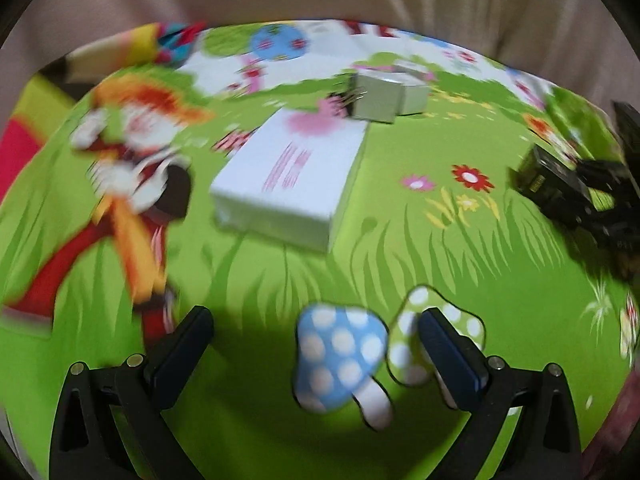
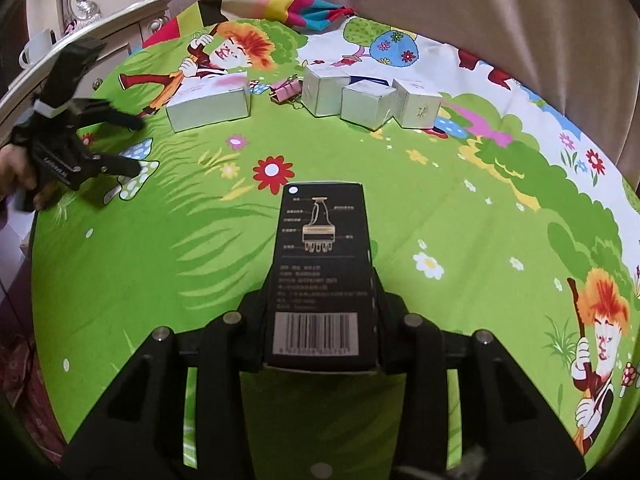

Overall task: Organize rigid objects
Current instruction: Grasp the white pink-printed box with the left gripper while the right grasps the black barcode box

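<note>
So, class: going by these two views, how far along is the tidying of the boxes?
Looks done: three small white boxes sit grouped at the far side of the green cloth. In hand: the right gripper is shut on a black box. Left: the flat white box and pink binder clip lie apart; the left gripper is open and empty.

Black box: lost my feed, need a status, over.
Right claw shut on black box. Left claw open, empty. White boxes ahead across the cloth; path clear.
</note>
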Tool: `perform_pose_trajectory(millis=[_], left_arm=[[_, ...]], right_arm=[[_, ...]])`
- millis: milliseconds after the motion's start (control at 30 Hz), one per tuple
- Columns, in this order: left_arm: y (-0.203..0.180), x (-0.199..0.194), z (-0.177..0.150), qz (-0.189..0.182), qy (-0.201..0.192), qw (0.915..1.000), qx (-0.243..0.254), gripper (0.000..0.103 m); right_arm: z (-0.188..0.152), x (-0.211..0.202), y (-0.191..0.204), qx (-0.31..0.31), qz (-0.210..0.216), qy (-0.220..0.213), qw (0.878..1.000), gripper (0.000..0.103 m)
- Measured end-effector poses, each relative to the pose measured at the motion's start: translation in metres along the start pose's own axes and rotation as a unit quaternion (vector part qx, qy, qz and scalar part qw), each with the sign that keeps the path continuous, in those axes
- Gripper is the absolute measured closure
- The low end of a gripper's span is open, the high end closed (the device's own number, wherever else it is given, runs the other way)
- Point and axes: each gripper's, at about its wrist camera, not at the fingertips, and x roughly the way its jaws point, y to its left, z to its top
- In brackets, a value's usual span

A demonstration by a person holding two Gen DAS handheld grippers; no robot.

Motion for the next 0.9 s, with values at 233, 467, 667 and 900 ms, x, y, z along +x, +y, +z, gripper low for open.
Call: perform_pose_trajectory(millis=[233,467,667,900], left_arm=[[0.015,0.034,0.053,-0.037,0.031,0.997,0.061,0.0],[-0.005,0.052,0.089,-0.003,0.02,0.9998,0.001,0.036],[-0.093,0.029,0.064,0.006,0.003,0.9984,-0.056,0.036],[-0.121,0.041,0.059,0.082,-0.026,0.9891,-0.12,0.0]], right_arm=[[0.0,0.001,0.001,0.003,-0.005,0.0,1.0,0.059],[0.001,0.001,0.0,0.005,-0.002,0.0,1.0,0.059],[0.001,0.001,-0.002,0.01,0.002,0.001,1.0,0.058],[0.003,0.004,-0.006,0.024,-0.014,0.006,1.0,0.037]])
